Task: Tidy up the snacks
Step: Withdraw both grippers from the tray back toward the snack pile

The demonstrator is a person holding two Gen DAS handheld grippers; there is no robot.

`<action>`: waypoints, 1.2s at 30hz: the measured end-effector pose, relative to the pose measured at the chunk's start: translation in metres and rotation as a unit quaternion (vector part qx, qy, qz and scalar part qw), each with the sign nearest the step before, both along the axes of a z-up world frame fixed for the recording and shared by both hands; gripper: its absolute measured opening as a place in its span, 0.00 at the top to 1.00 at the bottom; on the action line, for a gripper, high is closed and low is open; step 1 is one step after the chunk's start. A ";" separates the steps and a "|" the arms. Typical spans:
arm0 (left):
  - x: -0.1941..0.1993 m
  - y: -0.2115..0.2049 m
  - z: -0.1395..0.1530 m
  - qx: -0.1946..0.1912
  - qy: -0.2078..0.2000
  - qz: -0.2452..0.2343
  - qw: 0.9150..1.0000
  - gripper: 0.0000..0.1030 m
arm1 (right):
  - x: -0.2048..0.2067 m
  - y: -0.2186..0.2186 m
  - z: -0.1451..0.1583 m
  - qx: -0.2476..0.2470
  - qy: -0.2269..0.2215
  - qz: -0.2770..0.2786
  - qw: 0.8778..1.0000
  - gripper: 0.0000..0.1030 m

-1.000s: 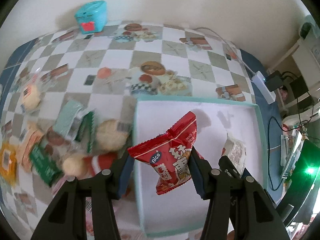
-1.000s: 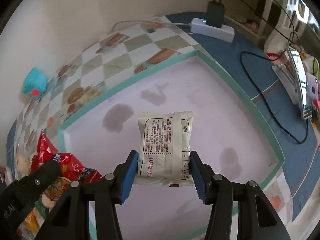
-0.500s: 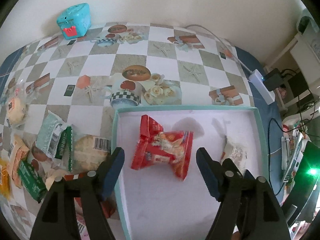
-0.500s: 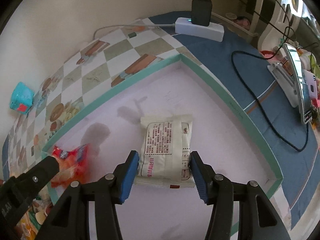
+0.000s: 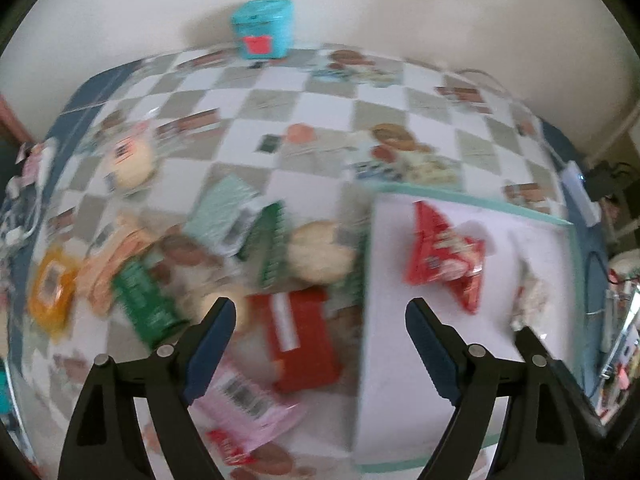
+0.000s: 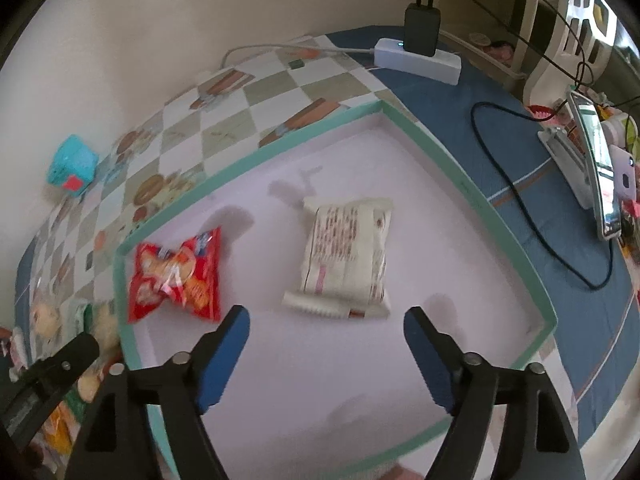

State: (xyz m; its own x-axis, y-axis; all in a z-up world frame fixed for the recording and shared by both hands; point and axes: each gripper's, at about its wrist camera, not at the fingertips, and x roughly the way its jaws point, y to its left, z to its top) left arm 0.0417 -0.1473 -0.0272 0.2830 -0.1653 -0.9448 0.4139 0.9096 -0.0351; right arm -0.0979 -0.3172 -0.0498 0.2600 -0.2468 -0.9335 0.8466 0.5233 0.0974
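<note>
A shallow white box with a teal rim (image 6: 472, 192) (image 5: 476, 202) holds two snacks. The red snack packet (image 6: 176, 276) (image 5: 444, 258) lies near its left wall, and the white packet (image 6: 346, 256) (image 5: 530, 300) lies in the middle. My right gripper (image 6: 326, 316) hangs over the box just short of the white packet, its jaws opening, with nothing between them. My left gripper (image 5: 320, 308) hovers over the box's left edge and a red carton (image 5: 300, 338), its jaws also opening and empty. The left wrist view is blurred.
A heap of loose snacks (image 5: 160, 264) lies on the checked tablecloth left of the box. A teal tin (image 5: 262, 28) stands by the wall. A power strip with a charger (image 6: 418, 54), cables and a phone on a stand (image 6: 596, 168) sit to the right of the box.
Both grippers let go: the red packet and the white packet now lie in the box. The left gripper has swung left toward the snack heap. The right gripper has drawn back slightly.
</note>
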 end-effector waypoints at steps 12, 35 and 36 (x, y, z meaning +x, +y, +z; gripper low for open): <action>-0.022 0.066 0.011 0.003 -0.034 0.044 0.998 0.04 | -0.020 0.049 0.030 -0.018 -0.036 0.036 0.999 0.00; -0.021 0.155 0.034 0.008 -0.082 0.139 0.987 0.04 | -0.017 0.118 0.071 -0.034 -0.131 0.113 0.984 0.00; -0.019 0.159 0.032 0.014 -0.080 0.145 0.986 0.04 | -0.016 0.119 0.070 -0.029 -0.132 0.115 0.984 0.00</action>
State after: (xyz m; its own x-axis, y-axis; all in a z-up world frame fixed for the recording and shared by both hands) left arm 0.0225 0.0115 0.0046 0.4596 -0.0302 -0.8876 0.1351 0.9902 0.0363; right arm -0.1138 -0.1978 0.0205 0.5466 -0.2028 -0.8125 0.6537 0.7098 0.2625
